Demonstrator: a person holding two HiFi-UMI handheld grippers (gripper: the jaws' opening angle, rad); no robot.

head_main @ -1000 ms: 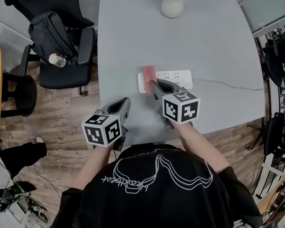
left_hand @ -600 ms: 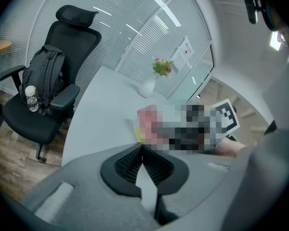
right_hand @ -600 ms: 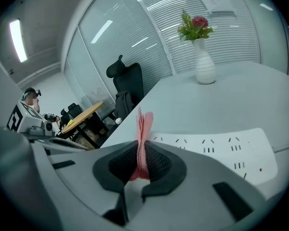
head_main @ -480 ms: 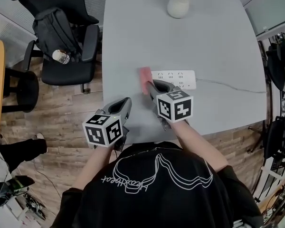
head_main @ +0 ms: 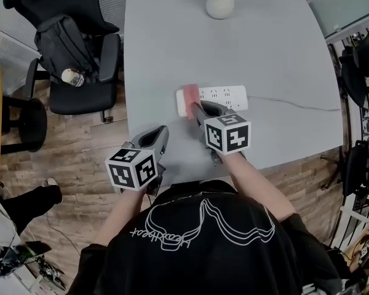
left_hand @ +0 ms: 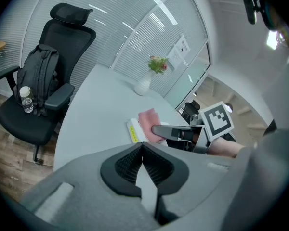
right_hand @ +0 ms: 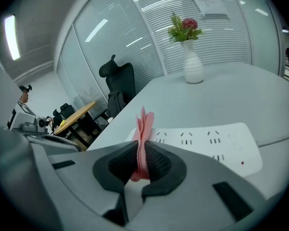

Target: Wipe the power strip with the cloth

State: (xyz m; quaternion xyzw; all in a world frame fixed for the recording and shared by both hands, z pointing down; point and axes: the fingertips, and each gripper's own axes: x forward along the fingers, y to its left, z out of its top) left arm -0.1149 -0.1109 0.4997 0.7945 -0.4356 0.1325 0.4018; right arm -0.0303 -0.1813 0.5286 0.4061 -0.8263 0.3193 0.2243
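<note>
A white power strip lies flat on the grey table, its cable trailing right. My right gripper is shut on a pink cloth, which rests over the strip's left end. The right gripper view shows the cloth pinched upright between the pads, the strip just beyond. My left gripper hovers at the table's near edge, left of the strip, jaws shut and empty. In the left gripper view the cloth and strip lie ahead.
A white vase with flowers stands at the table's far side. A black office chair with a backpack and bottle sits left of the table. More chairs stand at the right. Wooden floor surrounds the table.
The pink cloth, held in my right gripper, has slid back and forth over the strip's left end. The left gripper has stayed put.
</note>
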